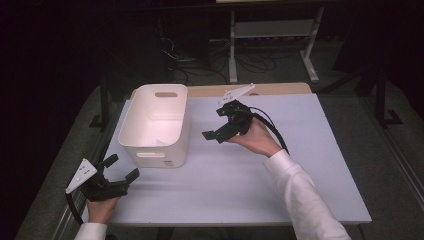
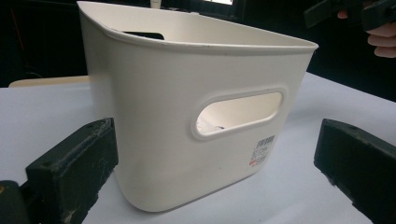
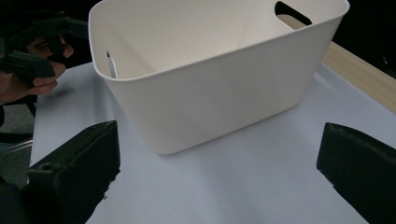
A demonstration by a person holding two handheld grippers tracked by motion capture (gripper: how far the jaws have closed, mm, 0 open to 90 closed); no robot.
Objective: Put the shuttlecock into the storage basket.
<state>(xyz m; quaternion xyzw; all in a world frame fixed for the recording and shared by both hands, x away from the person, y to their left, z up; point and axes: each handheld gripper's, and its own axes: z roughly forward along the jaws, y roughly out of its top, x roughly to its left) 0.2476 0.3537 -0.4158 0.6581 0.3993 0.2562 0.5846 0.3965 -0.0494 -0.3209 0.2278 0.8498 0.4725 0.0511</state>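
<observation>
A white plastic bin [image 1: 155, 125] with handle slots stands upright on the left half of the table, and its inside looks bare. My left gripper [image 1: 123, 166] is open near the front left corner, its jaws wide apart and aimed at the bin's [image 2: 187, 116] near wall with the barcode sticker. My right gripper [image 1: 214, 123] hovers just right of the bin, open, holding nothing. Its own camera frames the bin [image 3: 219, 70] between spread jaws of the right gripper [image 3: 219, 158]. The left gripper [image 2: 217, 154] touches nothing.
The pale tabletop [image 1: 260, 175] has a wooden strip [image 1: 280, 90] along its far edge. Beyond it are a white desk frame [image 1: 272, 30] and cables [image 1: 200, 65] on a dark floor. The other hand shows far off [image 3: 32, 56], as does the right gripper [image 2: 355, 11].
</observation>
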